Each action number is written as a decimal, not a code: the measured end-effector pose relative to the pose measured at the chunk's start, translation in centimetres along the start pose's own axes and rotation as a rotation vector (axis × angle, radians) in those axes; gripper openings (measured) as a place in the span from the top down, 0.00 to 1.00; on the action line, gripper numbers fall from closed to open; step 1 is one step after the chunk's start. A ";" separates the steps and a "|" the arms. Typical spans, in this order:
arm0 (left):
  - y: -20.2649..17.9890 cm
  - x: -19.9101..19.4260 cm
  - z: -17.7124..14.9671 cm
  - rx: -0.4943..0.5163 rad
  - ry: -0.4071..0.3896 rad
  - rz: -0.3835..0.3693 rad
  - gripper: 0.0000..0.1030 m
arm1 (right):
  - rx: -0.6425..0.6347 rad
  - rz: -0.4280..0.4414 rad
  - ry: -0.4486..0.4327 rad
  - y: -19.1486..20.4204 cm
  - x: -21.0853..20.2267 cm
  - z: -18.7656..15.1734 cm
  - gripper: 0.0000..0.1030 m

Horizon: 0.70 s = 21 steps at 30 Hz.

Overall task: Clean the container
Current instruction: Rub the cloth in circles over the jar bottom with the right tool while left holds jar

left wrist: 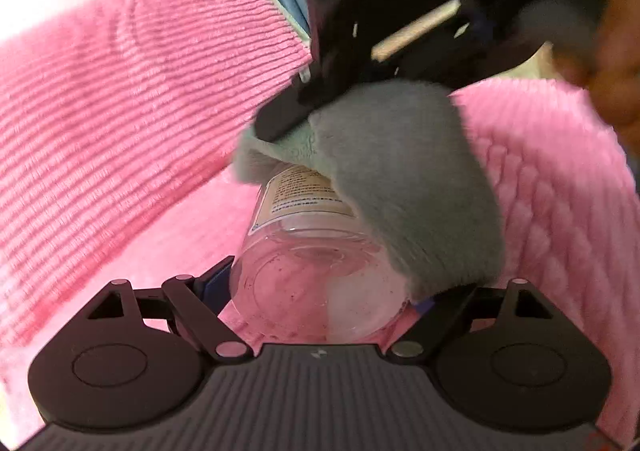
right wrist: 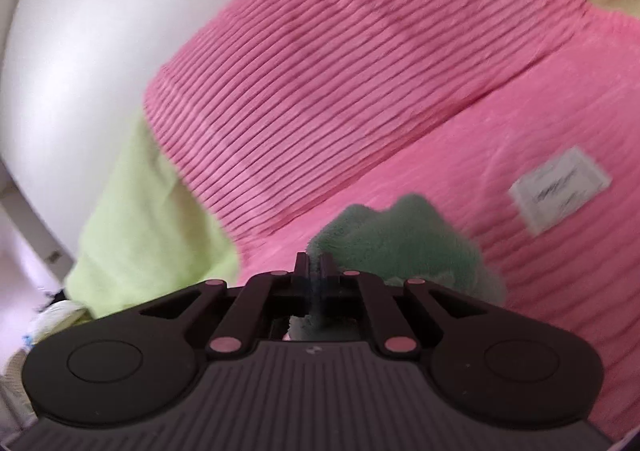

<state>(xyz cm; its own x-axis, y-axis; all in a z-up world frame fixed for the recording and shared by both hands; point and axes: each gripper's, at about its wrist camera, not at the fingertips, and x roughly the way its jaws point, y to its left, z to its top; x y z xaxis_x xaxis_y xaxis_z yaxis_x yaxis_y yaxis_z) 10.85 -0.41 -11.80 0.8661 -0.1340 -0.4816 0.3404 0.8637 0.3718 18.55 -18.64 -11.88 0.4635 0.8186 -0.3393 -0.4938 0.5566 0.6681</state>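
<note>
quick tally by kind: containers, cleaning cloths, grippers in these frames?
Clear jar: 1
Grey-green cloth: 1
Grippers: 2 (left gripper around the jar, right gripper pinching the cloth)
Total: 4

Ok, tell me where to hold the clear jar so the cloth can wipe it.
Hold the jar at its base end, pads on opposite sides of the round wall, coming from behind the bottom as the left tool does. It lies tilted, its far end under the grey-green cloth, so that grip leaves the labelled wall and far end free for wiping.
</note>
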 end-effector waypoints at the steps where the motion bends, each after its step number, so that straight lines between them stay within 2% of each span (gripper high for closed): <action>1: -0.1 0.1 0.0 0.009 -0.002 0.004 0.17 | 0.000 -0.004 0.022 0.1 0.3 -0.2 0.95; 3: -0.4 0.2 0.0 0.029 -0.006 0.013 0.17 | 0.000 0.002 0.058 0.0 1.1 -0.6 0.95; 8: -0.8 0.3 -0.4 0.055 -0.007 0.028 0.17 | 0.019 0.032 0.084 -0.8 3.0 -0.1 1.00; 15: -0.9 0.8 -0.2 0.049 0.003 0.024 0.17 | -0.063 -0.081 0.048 -1.5 4.6 2.2 1.00; 21: -1.4 0.8 -0.1 0.057 -0.001 0.025 0.17 | -0.059 -0.120 0.005 -2.9 4.2 3.3 1.00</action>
<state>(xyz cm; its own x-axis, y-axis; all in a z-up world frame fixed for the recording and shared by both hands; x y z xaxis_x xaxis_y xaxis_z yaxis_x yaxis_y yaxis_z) 11.05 -1.64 -12.82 0.8747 -0.1134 -0.4711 0.3393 0.8374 0.4284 24.41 -17.26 -13.06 0.5185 0.7460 -0.4180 -0.4771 0.6580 0.5825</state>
